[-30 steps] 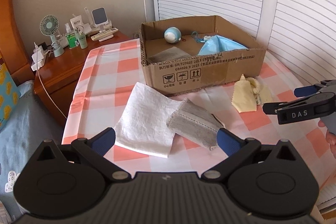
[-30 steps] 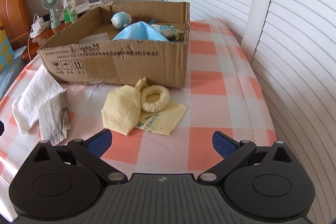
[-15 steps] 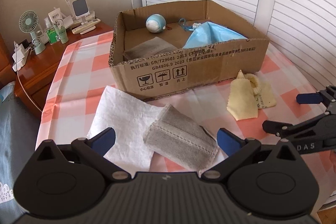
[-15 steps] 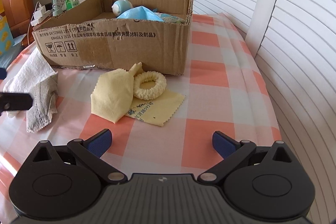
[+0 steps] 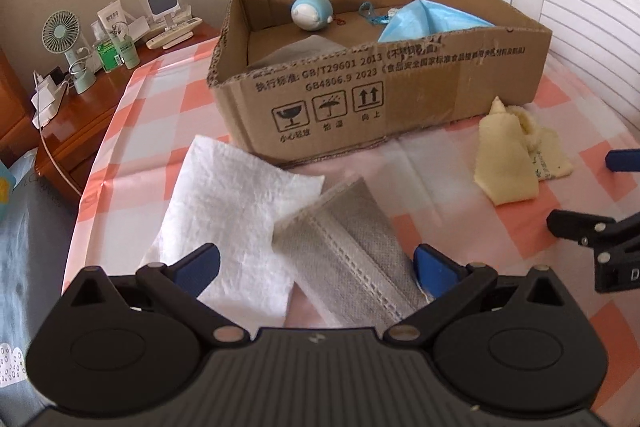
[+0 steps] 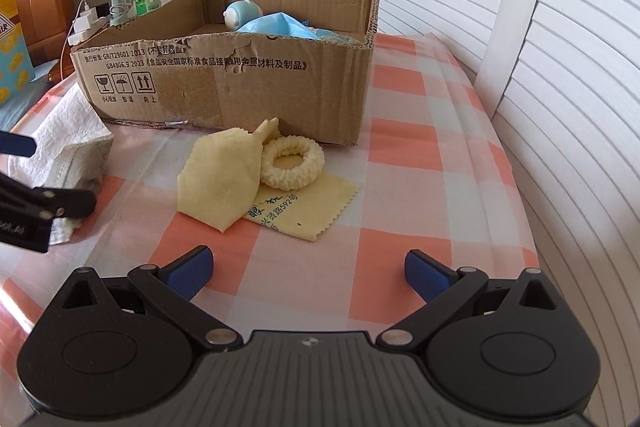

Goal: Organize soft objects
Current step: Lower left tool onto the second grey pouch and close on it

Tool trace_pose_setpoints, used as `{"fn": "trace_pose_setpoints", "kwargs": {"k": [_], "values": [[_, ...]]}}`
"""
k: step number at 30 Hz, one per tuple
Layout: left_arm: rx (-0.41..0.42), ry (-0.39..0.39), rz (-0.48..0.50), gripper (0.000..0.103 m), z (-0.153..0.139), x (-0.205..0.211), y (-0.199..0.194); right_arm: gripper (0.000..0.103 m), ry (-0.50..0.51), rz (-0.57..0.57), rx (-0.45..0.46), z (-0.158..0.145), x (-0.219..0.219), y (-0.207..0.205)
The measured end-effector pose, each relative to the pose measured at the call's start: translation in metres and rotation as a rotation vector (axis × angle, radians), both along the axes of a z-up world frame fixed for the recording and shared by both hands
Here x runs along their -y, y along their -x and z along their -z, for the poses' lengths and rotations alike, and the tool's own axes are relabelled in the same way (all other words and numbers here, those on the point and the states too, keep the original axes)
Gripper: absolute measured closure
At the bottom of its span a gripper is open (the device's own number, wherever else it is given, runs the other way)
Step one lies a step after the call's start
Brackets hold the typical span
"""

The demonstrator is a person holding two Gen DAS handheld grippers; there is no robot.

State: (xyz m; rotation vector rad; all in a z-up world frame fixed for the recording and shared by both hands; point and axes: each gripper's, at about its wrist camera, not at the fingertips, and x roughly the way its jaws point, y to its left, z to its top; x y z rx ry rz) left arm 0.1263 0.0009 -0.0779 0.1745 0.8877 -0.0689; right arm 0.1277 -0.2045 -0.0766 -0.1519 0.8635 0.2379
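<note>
Far on the checked tablecloth (image 6: 400, 147), cardboard box (image 5: 400, 99) holding blue mask (image 5: 432, 21). Nearer left, white cloth (image 5: 236, 211) under grey folded cloth (image 5: 352, 255); left gripper (image 5: 316, 267) spread wide over it. Right, yellow cloth (image 6: 224, 179), cream scrunchie (image 6: 292, 163) on top; right gripper (image 6: 306, 269) wide apart, empty.

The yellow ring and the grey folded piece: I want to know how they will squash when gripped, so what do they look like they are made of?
The yellow ring looks like ribbed, fuzzy fabric gathered over elastic, matte; probably a hair scrunchie. The grey folded piece looks like thin non-woven or fine-weave cloth: a dotted texture, stitched seam lines, matte. Neither can be told for certain.
</note>
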Motion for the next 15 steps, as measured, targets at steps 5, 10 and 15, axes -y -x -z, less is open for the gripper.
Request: {"fn": "trace_pose_setpoints", "kwargs": {"k": [5, 10, 15], "values": [[-0.023, 0.023, -0.023, 0.004, 0.004, -0.016, 0.012, 0.0, -0.003, -0.004, 0.008, 0.001, -0.001, 0.001], [-0.004, 0.083, -0.023, 0.015, 0.001, -0.016, 0.014, 0.0, -0.003, -0.005, 0.008, 0.001, -0.001, 0.001], [-0.021, 0.142, 0.01, 0.024, 0.003, -0.006, 0.011, 0.0, -0.003, -0.006, 0.009, 0.001, -0.001, 0.001]]}}
